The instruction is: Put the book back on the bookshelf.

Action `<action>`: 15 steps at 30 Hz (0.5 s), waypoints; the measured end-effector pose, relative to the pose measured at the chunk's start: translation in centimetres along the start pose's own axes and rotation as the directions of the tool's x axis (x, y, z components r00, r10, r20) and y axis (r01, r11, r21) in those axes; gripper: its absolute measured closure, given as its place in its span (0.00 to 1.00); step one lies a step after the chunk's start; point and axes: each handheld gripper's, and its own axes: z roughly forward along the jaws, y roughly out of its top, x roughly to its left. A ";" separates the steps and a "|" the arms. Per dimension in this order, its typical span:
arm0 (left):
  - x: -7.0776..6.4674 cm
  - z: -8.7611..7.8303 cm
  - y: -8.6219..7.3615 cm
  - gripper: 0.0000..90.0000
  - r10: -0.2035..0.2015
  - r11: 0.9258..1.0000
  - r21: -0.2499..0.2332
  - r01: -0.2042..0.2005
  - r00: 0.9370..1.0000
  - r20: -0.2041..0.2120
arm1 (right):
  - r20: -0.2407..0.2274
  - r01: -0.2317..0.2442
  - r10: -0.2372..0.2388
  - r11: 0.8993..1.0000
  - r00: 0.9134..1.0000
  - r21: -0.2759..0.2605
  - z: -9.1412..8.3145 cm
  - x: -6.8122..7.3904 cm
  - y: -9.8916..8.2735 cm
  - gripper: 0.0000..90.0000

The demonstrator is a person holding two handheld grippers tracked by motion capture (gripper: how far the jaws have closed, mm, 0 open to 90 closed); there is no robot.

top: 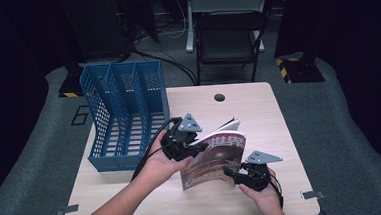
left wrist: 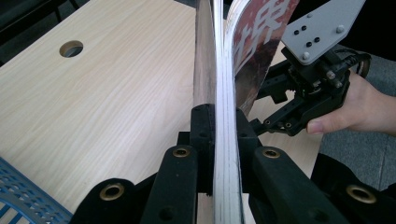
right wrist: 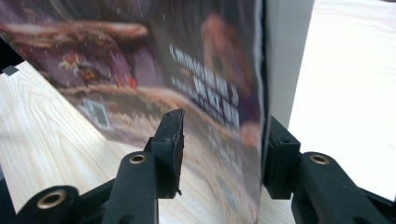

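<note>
Our left tool (top: 193, 146) pinches the thin, glossy brown-covered magazine (top: 216, 158) at its upper edge, standing it above the pale wooden worktop (top: 259, 113), right of the blue mesh file rack (top: 126, 114). We judge it light, floppy and slippery, best gripped near the spine. Our right tool (top: 232, 174) straddles the lower edge, jaws spread; the back cover stays hidden.

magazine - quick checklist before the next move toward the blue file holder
1. Left gripper clamped on the magazine edge: ok.
2. Right gripper clear of the magazine: not ok, the cover sits between its open jaws, against one.
3. Magazine lifted upright off the table: ok.
4. Pages held together: not ok, they fan out at the top.
5. Blue file holder slots free: ok.
6. Path to the holder clear: ok.
</note>
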 end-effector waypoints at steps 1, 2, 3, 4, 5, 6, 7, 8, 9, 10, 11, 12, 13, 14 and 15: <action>0.1 0.0 0.0 0.93 -0.004 1.000 0.000 0.004 1.000 0.003 | 0.003 -0.002 0.002 1.000 1.000 0.005 0.0 -0.1 -0.1 0.62; 0.1 0.0 0.0 0.93 -0.004 1.000 0.001 0.004 1.000 0.003 | 0.002 -0.004 0.004 1.000 1.000 0.006 0.0 -0.2 -0.1 0.62; 0.2 0.0 0.0 0.93 0.002 1.000 0.003 -0.002 1.000 0.001 | 0.004 -0.005 0.005 1.000 1.000 0.007 0.0 -0.2 -0.1 0.62; 0.2 0.0 0.0 0.93 0.003 1.000 0.004 -0.003 1.000 0.002 | 0.005 -0.016 0.016 1.000 1.000 0.005 -0.1 -0.2 -0.1 0.62; 0.3 0.0 0.0 0.93 -0.002 1.000 0.004 0.002 1.000 0.004 | 0.009 -0.011 0.011 1.000 1.000 0.005 0.0 -0.4 -0.1 0.62; 0.3 0.0 0.1 0.93 -0.001 1.000 0.007 0.001 1.000 -0.001 | 0.007 -0.014 0.014 1.000 1.000 0.005 0.0 -0.4 -0.1 0.62; 0.3 0.0 0.1 0.93 -0.003 1.000 0.008 0.003 1.000 0.002 | 0.010 -0.014 0.014 1.000 1.000 0.010 0.0 -0.5 -0.1 0.62; 0.4 0.0 0.1 0.93 -0.004 1.000 0.007 0.004 1.000 0.005 | 0.011 -0.016 0.016 1.000 1.000 0.010 0.0 -0.5 -0.1 0.62; 0.5 0.0 0.2 0.93 0.000 1.000 0.007 0.000 1.000 -0.001 | 0.013 -0.024 0.024 1.000 1.000 0.007 0.1 -0.5 -0.1 0.62; 0.5 0.0 0.2 0.93 -0.004 1.000 0.007 0.004 1.000 -0.003 | 0.014 -0.016 0.016 1.000 1.000 0.007 0.1 -0.6 -0.1 0.62; 0.5 0.0 0.2 0.93 0.001 1.000 0.011 -0.001 1.000 -0.002 | 0.012 -0.021 0.021 1.000 1.000 0.006 0.2 -0.5 -0.1 0.62; 0.5 0.0 0.3 0.93 0.002 1.000 0.013 -0.002 1.000 -0.004 | 0.012 -0.021 0.021 1.000 1.000 0.006 0.2 -0.5 -0.1 0.62; 0.5 0.0 0.3 0.93 0.006 1.000 0.014 -0.005 1.000 -0.008 | 0.011 -0.018 0.018 1.000 1.000 0.007 0.2 -0.5 -0.1 0.62; 0.5 0.0 0.3 0.93 0.004 1.000 0.015 -0.004 1.000 -0.006 | 0.012 -0.013 0.013 1.000 1.000 0.013 0.1 -0.5 -0.1 0.62; 0.5 0.0 0.4 0.93 0.003 1.000 0.018 -0.003 1.000 -0.005 | 0.013 -0.014 0.014 1.000 1.000 0.011 0.2 -0.4 -0.1 0.62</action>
